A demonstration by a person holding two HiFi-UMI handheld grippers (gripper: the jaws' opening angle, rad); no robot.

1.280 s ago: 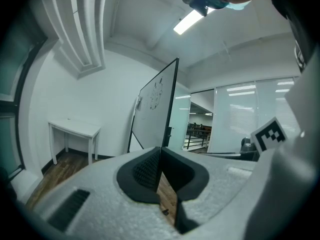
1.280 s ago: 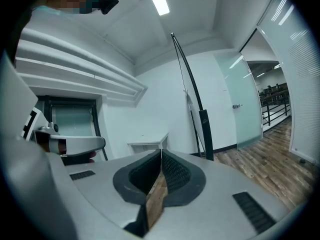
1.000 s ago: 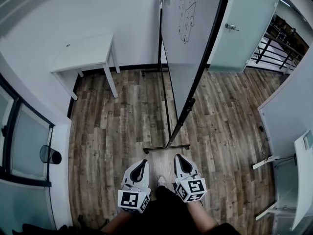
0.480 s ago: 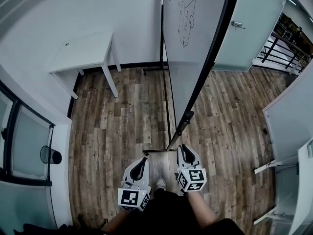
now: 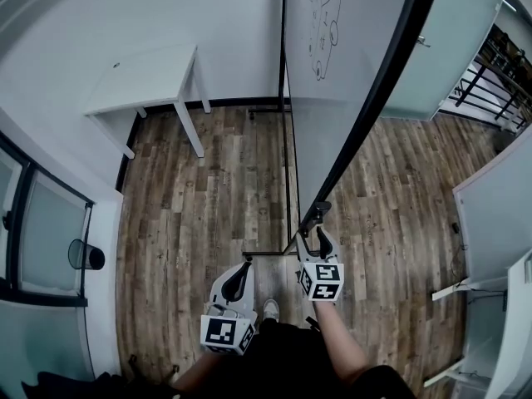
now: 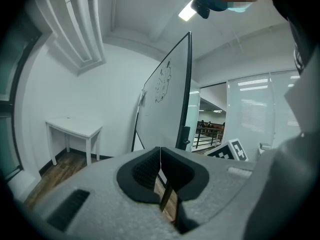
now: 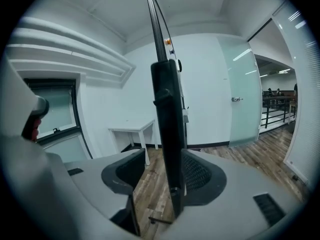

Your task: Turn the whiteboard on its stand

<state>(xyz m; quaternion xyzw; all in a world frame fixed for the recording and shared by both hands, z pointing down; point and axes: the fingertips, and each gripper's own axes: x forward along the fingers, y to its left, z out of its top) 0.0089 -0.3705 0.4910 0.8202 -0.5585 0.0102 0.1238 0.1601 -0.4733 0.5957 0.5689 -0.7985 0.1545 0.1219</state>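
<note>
**Fig.** We hold the right tongs (image 5: 322, 233) at the near lower corner of the whiteboard (image 5: 332, 98). The board faces us edge-on in its stand (image 5: 270, 253) on the wooden floor (image 5: 199, 189). The jaws have just been opening and stand apart, with the board's black edge between them, close against one pad. Our left tongs (image 5: 240, 271) are closed and empty, near the stand's base and clear of the board.
</note>
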